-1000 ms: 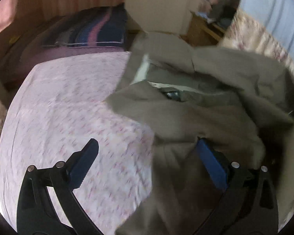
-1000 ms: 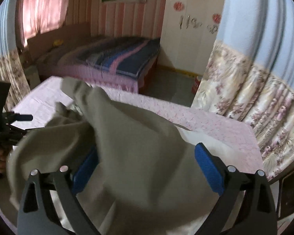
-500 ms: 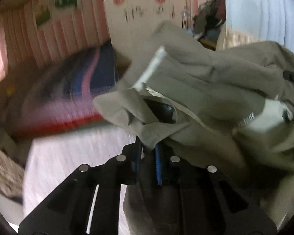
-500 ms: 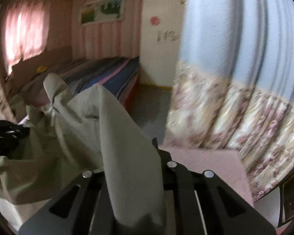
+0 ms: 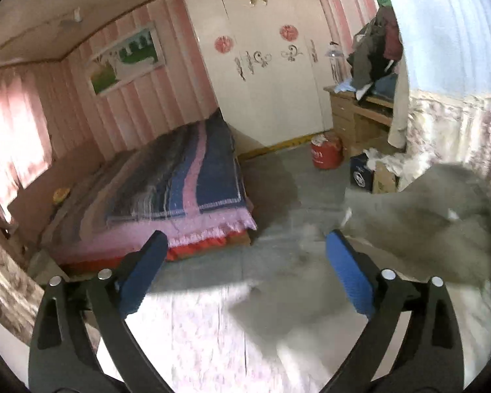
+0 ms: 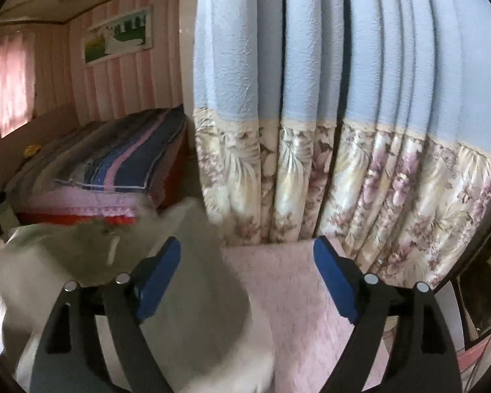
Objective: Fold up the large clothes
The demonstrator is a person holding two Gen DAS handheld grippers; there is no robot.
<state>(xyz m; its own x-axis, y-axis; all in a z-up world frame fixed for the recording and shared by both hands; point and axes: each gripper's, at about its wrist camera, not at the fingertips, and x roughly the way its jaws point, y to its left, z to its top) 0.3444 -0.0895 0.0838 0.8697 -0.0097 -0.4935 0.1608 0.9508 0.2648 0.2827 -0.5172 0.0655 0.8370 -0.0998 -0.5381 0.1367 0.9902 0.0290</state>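
A large olive-grey garment [image 5: 425, 226] shows as a motion blur, loose, at the right of the left wrist view over the pink-patterned cloth surface [image 5: 196, 344]. My left gripper [image 5: 245, 239] is opening, its blue pads far apart and pressing on nothing; the garment's blurred edge lies below and beyond them. In the right wrist view the same garment [image 6: 196, 301] slumps at lower left, passing beside the left pad. My right gripper [image 6: 247, 242] is opening too, with no pad pressing the cloth and the pink surface [image 6: 294, 294] under it.
A bed with a striped blue and pink blanket [image 5: 193, 177] stands beyond the surface. White wardrobe doors [image 5: 271, 75], a wooden desk piled with clothes [image 5: 370, 104], a red canister [image 5: 325, 154] and boxes [image 5: 373, 177] sit at the back right. A blue and floral curtain [image 6: 343, 131] hangs close behind the surface.
Half a second ago both grippers were shut on folds of the garment, held up. Now both stand open, the garment has dropped away blurred, and both views look more across the room.
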